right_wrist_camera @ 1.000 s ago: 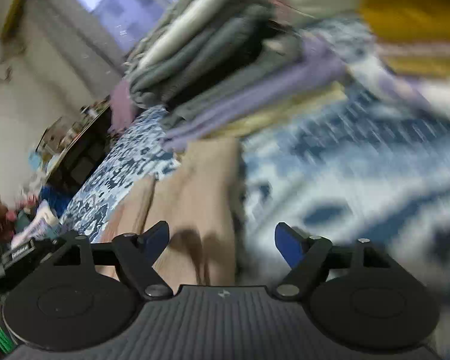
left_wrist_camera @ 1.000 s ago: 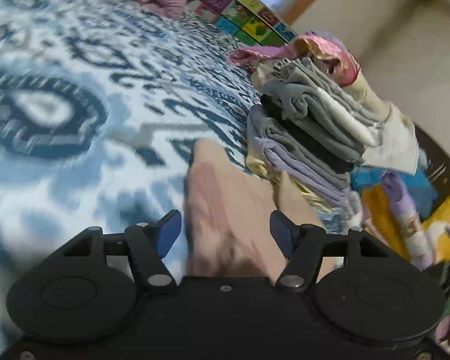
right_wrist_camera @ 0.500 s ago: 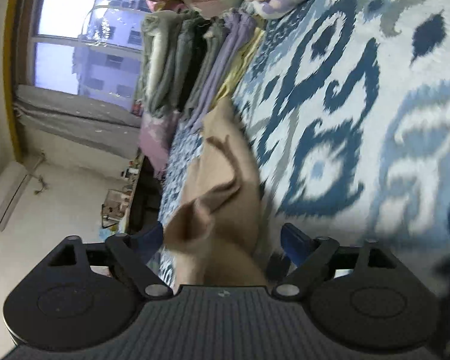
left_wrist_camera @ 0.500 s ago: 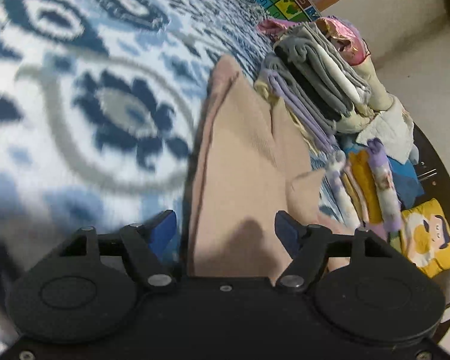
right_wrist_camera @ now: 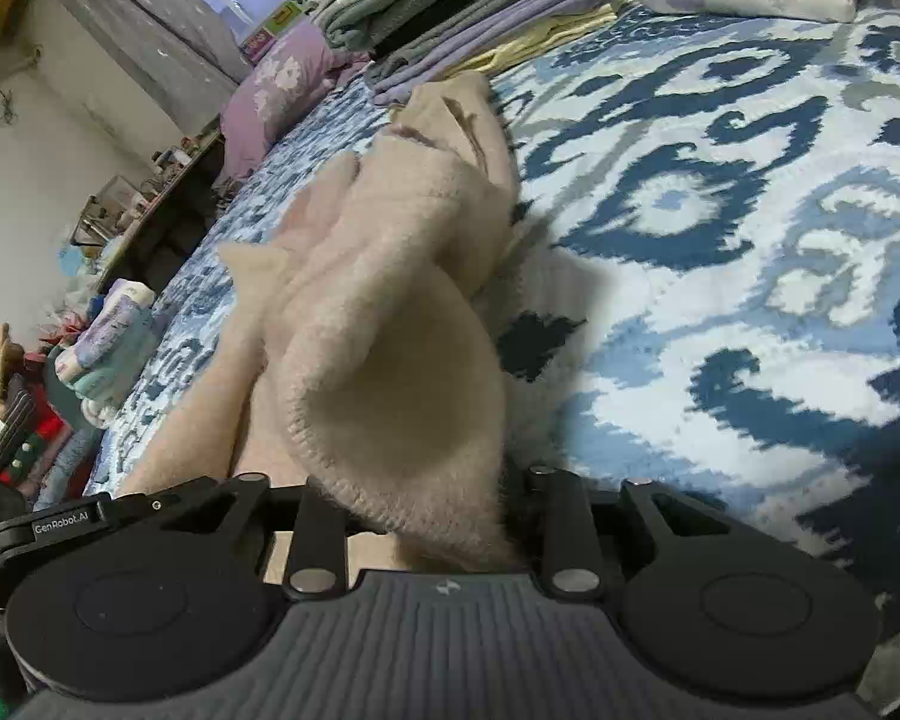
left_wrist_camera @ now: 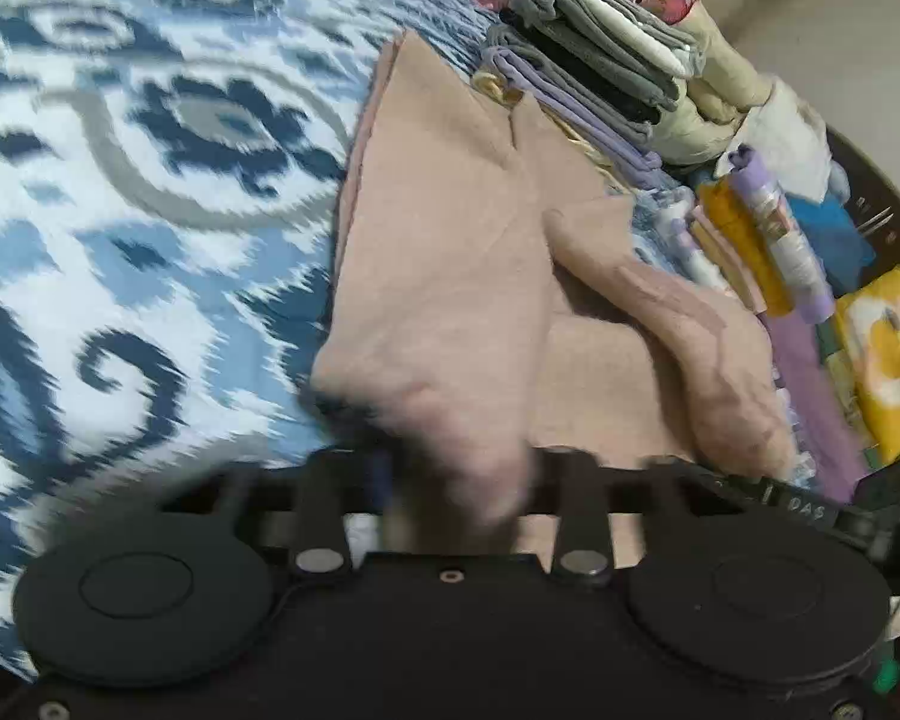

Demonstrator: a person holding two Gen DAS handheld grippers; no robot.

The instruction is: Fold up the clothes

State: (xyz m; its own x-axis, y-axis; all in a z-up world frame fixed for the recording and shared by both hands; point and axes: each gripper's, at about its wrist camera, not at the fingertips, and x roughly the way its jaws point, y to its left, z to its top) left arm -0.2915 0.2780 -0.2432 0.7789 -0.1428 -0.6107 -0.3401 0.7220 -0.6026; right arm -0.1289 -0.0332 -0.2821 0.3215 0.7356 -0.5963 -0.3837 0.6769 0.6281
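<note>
Garment: beige knit sweater [left_wrist_camera: 450,252], one item, lying on the blue-and-white patterned bedspread [left_wrist_camera: 120,192]. In the left wrist view its long axis runs away from the fingers toward the far edge of the bed, where its far end comes close up to the stack of folded clothes [left_wrist_camera: 600,78] — grey, black and lilac pieces. A second, smaller pile of folded clothes [left_wrist_camera: 768,252], yellow and purple, sits at the bed's right edge in that view.

Left gripper [left_wrist_camera: 456,480]: jaws have just been closing, with the near hem of the sweater bunched between them. The blur hides the pads, but cloth fills the narrow gap; read as a pinch.

Right gripper [right_wrist_camera: 426,510]: jaws likewise just closed in, and a thick rounded fold of the same sweater [right_wrist_camera: 390,312] rises out from between them. It is held, not merely lying there.

Relation that matters: both grippers sit at the sweater's near end, side by side, with the whole length of the garment stretched forward from them. Neither hand is nearer the far end. The right-hand side looks crumpled and lifted — the left-hand side lies flatter.

Judgement: the next fold probably carries this near end forward along the long axis, toward the stack, and calls for both hands to travel evenly.
</note>
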